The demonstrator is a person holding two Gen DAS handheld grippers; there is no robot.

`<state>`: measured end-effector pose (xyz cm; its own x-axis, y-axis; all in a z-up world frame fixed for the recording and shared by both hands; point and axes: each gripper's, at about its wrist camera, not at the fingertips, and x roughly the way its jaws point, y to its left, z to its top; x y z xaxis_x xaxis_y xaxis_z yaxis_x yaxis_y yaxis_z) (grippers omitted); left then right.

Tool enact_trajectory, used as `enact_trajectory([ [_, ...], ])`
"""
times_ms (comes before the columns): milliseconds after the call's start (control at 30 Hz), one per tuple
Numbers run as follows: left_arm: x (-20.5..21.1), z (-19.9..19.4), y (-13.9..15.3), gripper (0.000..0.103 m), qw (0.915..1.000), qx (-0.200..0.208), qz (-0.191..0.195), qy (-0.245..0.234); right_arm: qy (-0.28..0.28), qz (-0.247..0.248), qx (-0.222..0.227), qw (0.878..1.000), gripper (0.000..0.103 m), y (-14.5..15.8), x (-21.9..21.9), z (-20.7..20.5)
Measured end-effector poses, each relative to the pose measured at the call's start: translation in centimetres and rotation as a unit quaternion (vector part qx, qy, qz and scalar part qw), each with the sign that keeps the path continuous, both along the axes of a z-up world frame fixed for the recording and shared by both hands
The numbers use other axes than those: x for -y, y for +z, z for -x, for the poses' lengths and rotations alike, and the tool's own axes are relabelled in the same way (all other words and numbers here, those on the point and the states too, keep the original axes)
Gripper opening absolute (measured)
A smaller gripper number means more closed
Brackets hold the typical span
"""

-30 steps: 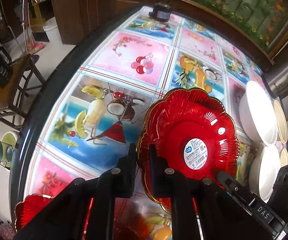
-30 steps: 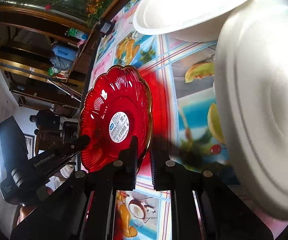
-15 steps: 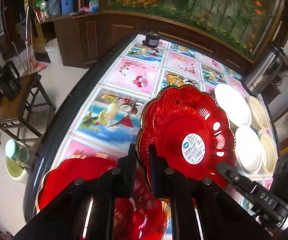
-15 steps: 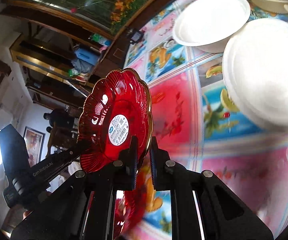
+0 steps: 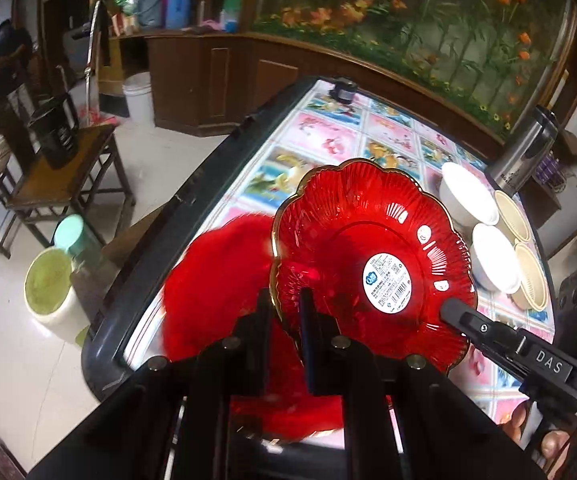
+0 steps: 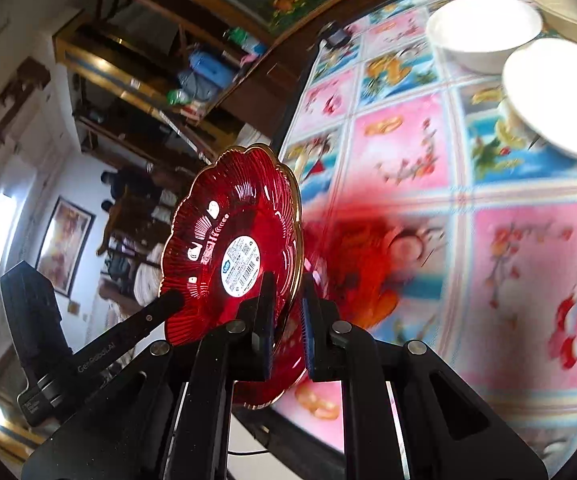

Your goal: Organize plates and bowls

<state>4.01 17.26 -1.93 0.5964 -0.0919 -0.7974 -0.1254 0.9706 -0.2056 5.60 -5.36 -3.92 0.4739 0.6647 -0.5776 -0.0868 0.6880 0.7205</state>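
A red scalloped glass plate with a white barcode sticker hangs tilted above the table, held from two sides. My left gripper is shut on its near-left rim. My right gripper is shut on the opposite rim of the same plate. The right gripper's finger shows at the plate's lower right in the left wrist view. Under the held plate a second red plate lies blurred on the table's near-left corner. Two white bowls and two beige bowls stand at the right.
The table has a fruit-print cloth and a dark rounded rim. A steel flask stands by the bowls, a small dark object at the far end. A wooden chair and buckets are on the floor to the left.
Both grippers rose and carried the red plate toward the table's near-left corner. It now hangs over the second red plate, and the bowls look farther away.
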Motion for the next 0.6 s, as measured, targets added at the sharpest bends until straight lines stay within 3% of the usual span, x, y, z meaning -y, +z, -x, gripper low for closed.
enact_trajectory([
  [600,-3.7,0.9,-4.9,0.013,0.9981,-0.048,0.022,0.032,0.040,0.133,0.014,0.990,0.011,-2.9,-6.6,-0.2],
])
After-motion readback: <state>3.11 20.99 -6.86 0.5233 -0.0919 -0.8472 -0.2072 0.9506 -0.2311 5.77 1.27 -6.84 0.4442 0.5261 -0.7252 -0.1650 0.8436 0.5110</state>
